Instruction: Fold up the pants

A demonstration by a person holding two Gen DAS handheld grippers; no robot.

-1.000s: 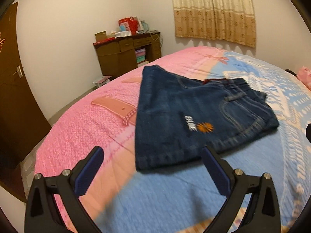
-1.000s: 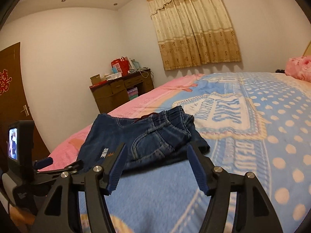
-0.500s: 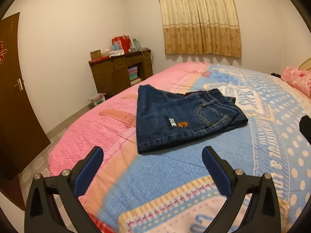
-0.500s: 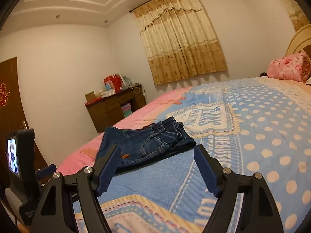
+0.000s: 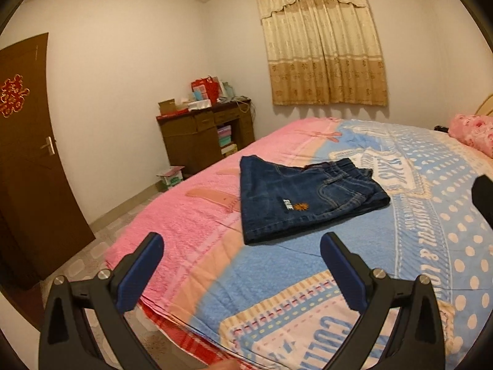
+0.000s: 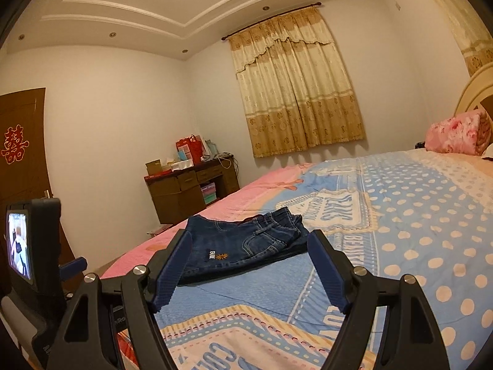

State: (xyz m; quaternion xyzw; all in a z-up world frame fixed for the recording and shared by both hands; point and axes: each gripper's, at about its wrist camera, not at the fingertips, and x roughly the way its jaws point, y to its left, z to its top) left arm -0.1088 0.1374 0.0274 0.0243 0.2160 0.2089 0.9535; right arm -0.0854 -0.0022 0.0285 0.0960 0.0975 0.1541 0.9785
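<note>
- The pants (image 5: 303, 199), dark denim and folded into a compact stack, lie flat on the bed (image 5: 425, 215), across the pink and blue halves of its cover.
- Left tongs (image 5: 242, 269): spread wide, empty, near the bed's near edge, apart from the pants.
- Right tongs (image 6: 248, 269): spread after widening just now, nothing between them, apart from the pants.
- A brown desk (image 5: 203, 135) stands against the far wall.

The left gripper (image 5: 242, 248) and the right gripper (image 6: 249, 246) both point forward with jaws spread wide and nothing between the blue pads, the right one's jaws having just been opening, while a dark shape at the left view's right edge is possibly the right gripper.
</note>
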